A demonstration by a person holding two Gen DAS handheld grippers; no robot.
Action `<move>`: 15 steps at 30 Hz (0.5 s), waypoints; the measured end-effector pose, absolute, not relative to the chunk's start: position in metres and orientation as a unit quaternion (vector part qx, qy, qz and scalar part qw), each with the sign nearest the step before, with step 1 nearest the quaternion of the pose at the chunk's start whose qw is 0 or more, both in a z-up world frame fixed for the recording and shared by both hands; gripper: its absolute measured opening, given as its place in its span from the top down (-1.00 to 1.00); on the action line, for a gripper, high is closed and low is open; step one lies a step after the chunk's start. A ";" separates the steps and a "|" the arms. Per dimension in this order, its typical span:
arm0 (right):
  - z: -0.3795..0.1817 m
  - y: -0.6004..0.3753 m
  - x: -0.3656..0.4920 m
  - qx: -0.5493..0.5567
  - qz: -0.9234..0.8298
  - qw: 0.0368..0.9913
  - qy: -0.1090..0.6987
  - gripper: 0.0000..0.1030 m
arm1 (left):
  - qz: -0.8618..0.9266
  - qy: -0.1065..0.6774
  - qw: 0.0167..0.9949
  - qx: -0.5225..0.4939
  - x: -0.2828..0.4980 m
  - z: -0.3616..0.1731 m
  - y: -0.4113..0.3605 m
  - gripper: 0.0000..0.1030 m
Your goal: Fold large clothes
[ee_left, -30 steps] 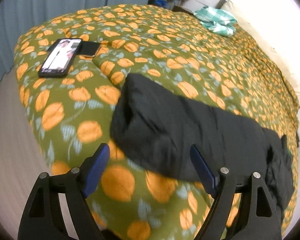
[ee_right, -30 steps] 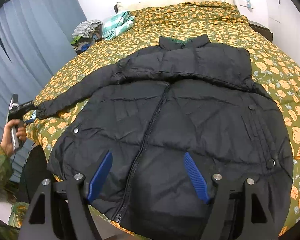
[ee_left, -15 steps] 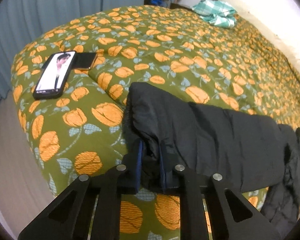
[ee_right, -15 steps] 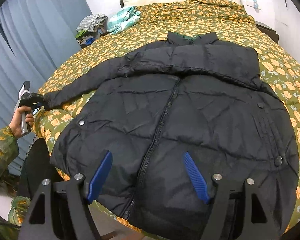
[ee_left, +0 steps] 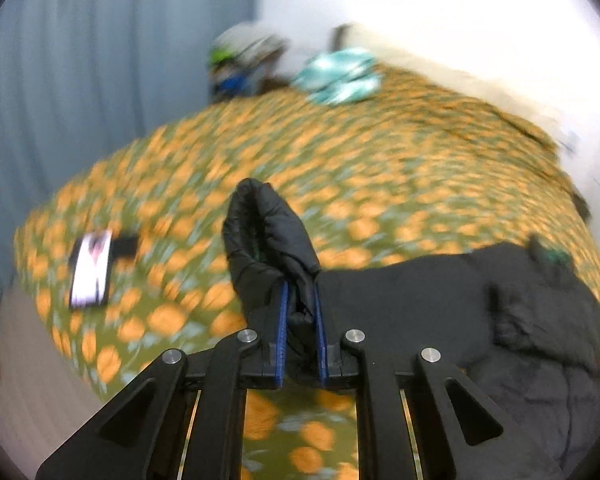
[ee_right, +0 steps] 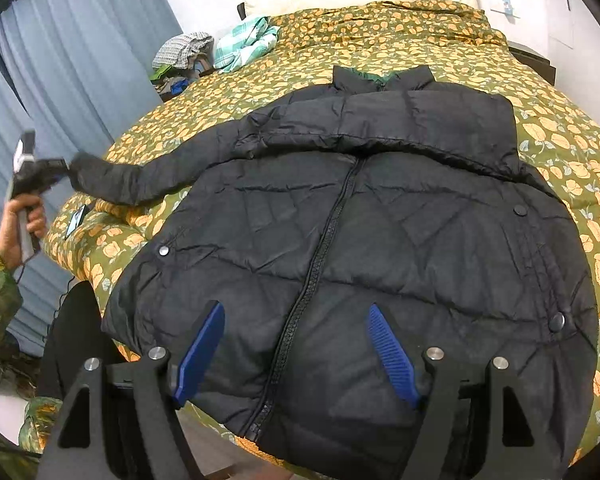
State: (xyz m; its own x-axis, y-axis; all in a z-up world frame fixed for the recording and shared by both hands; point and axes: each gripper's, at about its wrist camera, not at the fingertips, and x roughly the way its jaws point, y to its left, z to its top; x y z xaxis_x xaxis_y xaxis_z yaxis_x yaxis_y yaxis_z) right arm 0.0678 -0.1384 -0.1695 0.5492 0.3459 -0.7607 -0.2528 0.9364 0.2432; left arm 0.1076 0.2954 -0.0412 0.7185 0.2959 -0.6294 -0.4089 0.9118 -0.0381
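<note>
A black puffer jacket (ee_right: 380, 220) lies front up, zipped, across the flowered bed cover (ee_right: 440, 40). Its left sleeve (ee_right: 148, 176) stretches out to the left and its cuff (ee_left: 268, 236) is lifted off the bed. My left gripper (ee_left: 300, 300) is shut on that cuff, which bulges up above the blue pads; in the right wrist view the left gripper (ee_right: 62, 166) is held by a hand (ee_right: 24, 220) at the far left. My right gripper (ee_right: 294, 312) stands open over the jacket's lower hem, astride the zipper, with the fingers (ee_right: 388, 352) above the fabric.
A phone (ee_left: 90, 268) with a lit screen and a dark case lie on the bed cover's left corner. A green checked cloth (ee_right: 244, 42) and a pile of clothes (ee_right: 180, 56) sit at the bed's far left. Blue curtains (ee_right: 80, 60) hang close on the left.
My left gripper closed on the sleeve cuff, then rose and rolled, lifting the cuff off the bed. The right gripper stayed where it was, open.
</note>
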 end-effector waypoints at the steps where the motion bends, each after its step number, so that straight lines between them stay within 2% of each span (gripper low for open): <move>1: -0.169 -0.139 0.068 0.055 0.170 0.879 0.443 -0.48 | 0.173 0.315 0.931 -0.067 0.109 -0.031 0.278 0.79; 5: -0.167 -0.144 0.069 0.065 0.168 0.881 0.437 -0.48 | 0.075 0.288 0.954 0.020 0.116 -0.002 0.186 0.80; 8: -0.165 -0.154 0.067 0.079 0.161 0.885 0.430 -0.48 | 0.008 0.278 0.958 0.064 0.120 0.000 0.120 0.80; 11: -0.162 -0.168 0.065 0.090 0.145 0.890 0.423 -0.48 | -0.047 0.283 0.954 0.086 0.125 -0.013 0.067 0.80; 15: -0.159 -0.187 0.063 0.102 0.122 0.896 0.415 -0.48 | -0.106 0.330 0.933 0.092 0.143 -0.064 0.003 0.80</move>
